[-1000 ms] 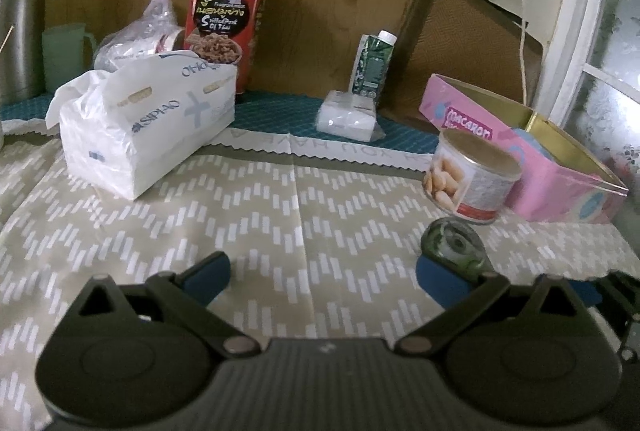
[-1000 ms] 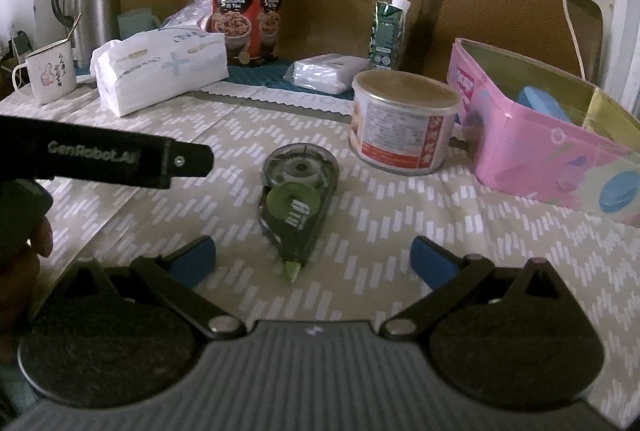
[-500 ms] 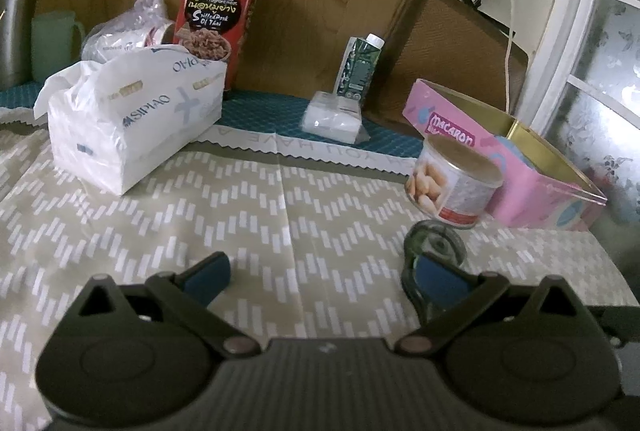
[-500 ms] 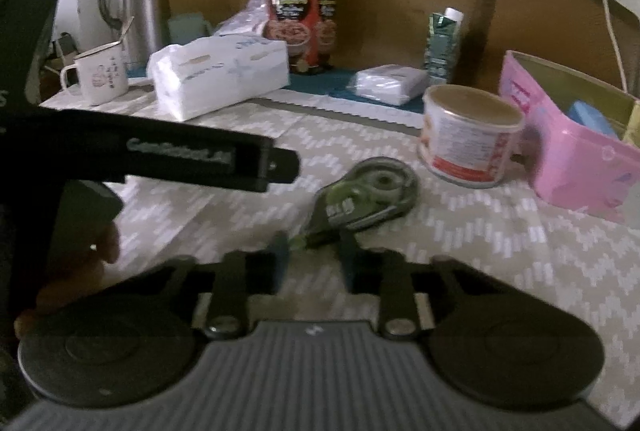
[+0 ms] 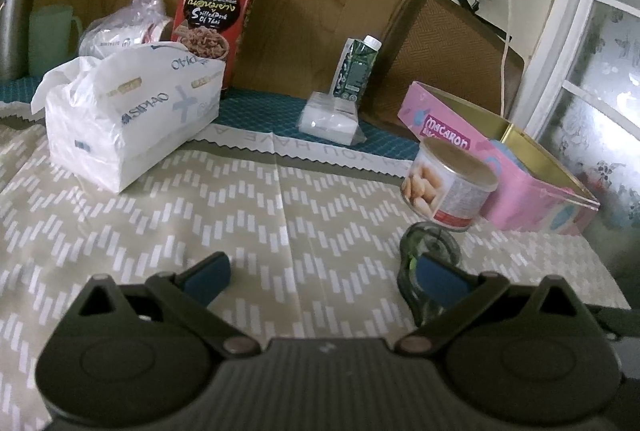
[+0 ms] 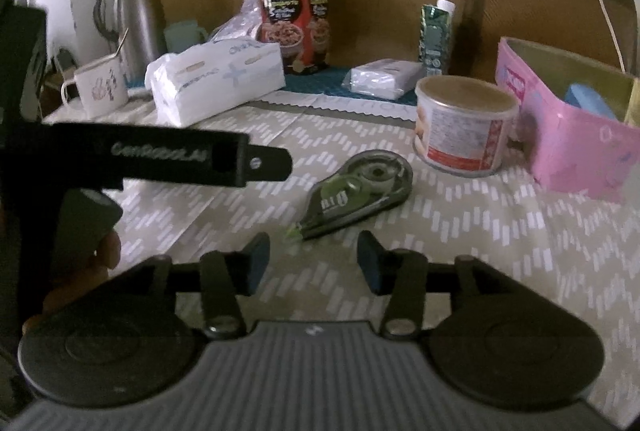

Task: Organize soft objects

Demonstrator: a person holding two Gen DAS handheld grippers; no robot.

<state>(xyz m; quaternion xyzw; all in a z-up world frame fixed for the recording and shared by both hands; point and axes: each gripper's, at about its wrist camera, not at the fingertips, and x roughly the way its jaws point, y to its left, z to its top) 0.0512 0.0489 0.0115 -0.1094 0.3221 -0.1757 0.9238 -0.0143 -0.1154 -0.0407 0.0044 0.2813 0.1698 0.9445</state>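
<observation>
A large white tissue pack (image 5: 132, 119) lies on the patterned cloth at the left; it also shows in the right wrist view (image 6: 216, 83). A small wrapped tissue pack (image 5: 330, 117) lies on the blue mat at the back, and shows in the right wrist view (image 6: 384, 79). A green correction-tape dispenser (image 6: 360, 195) lies in front of my right gripper (image 6: 312, 255), which is open and empty. My left gripper (image 5: 324, 271) is open and empty; its right fingertip (image 5: 436, 275) covers part of the dispenser (image 5: 430, 243). A pink tin box (image 5: 520, 167) stands open at the right.
A round snack can (image 5: 448, 187) stands beside the pink box. A red snack tin (image 5: 216, 11), a green carton (image 5: 356, 67), a plastic bag (image 5: 124, 27) and a steel flask (image 6: 136, 19) line the back. A white mug (image 6: 100, 87) stands far left. The left gripper's body (image 6: 132, 159) crosses the right view.
My right gripper shut half a second ago and has opened again, a little farther back from the dispenser. The dispenser has turned, its tip pointing left. The left gripper drifted slightly.
</observation>
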